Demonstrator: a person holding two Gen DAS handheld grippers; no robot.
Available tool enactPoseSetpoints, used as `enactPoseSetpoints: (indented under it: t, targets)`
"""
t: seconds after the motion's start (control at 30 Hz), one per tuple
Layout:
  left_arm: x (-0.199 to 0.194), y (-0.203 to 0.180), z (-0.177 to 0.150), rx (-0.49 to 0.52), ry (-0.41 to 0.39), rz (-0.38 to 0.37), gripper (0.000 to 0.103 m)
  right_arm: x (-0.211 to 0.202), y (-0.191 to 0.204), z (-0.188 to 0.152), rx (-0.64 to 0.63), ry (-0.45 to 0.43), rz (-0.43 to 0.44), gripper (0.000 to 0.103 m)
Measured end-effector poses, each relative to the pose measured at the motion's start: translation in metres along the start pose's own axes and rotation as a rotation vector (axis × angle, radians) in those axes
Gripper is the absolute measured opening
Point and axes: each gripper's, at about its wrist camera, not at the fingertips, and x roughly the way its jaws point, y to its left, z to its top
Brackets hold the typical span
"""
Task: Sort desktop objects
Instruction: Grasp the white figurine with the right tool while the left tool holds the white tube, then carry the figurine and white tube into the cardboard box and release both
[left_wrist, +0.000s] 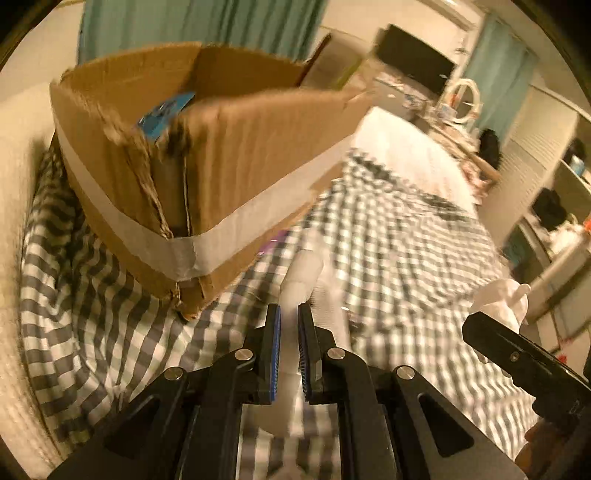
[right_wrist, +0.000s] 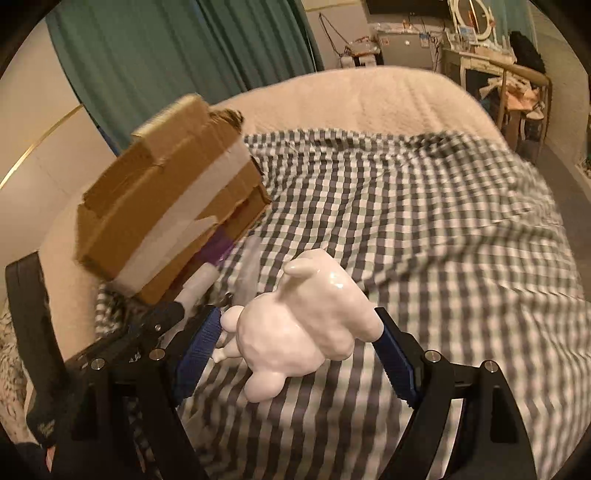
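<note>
Left hand-held gripper (left_wrist: 289, 325) clamps white tube (left_wrist: 301, 273); right hand-held gripper (right_wrist: 299, 325) clasps white figurine (right_wrist: 299, 332); cardboard box (left_wrist: 221, 155) near.

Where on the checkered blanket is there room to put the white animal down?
Plenty of bare grey-and-white checkered blanket lies ahead and right of the glossy white ceramic animal figurine held in the right tool. It is crowded on the left: the taped brown cardboard box and the left tool, gripping a blurred white object.
</note>
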Motion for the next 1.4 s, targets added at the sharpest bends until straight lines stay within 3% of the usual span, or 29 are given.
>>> enactPoseSetpoints:
  t: [0.17, 0.4, 0.63, 0.87, 1.1, 1.27, 1.37, 1.4]
  targets:
    - [-0.046, 0.0, 0.001, 0.004, -0.057, -0.157, 0.009, -0.046, 0.022, -0.007, -0.048, -0.08, -0.016, 0.081]
    - [-0.094, -0.006, 0.021, 0.022, -0.113, -0.244, 0.009, -0.091, 0.067, 0.002, -0.103, -0.156, -0.005, 0.081]
    - [-0.132, 0.02, 0.082, -0.005, -0.212, -0.216, 0.009, -0.099, 0.118, 0.023, -0.175, -0.211, 0.072, 0.081]
    - [-0.122, 0.077, 0.139, -0.075, -0.292, -0.109, 0.009, -0.052, 0.162, 0.065, -0.226, -0.193, 0.114, 0.082]
    - [-0.073, 0.109, 0.162, -0.059, -0.238, -0.008, 0.009, 0.024, 0.174, 0.102, -0.178, -0.151, 0.151, 0.082]
    - [-0.045, 0.115, 0.168, -0.022, -0.213, 0.033, 0.009, 0.063, 0.17, 0.104, -0.159, -0.097, 0.166, 0.083]
    - [-0.034, 0.118, 0.172, -0.004, -0.215, 0.046, 0.019, 0.071, 0.169, 0.101, -0.172, -0.124, 0.133, 0.089]
    - [-0.033, 0.118, 0.173, -0.001, -0.214, 0.045, 0.035, 0.068, 0.167, 0.101, -0.167, -0.138, 0.133, 0.09]
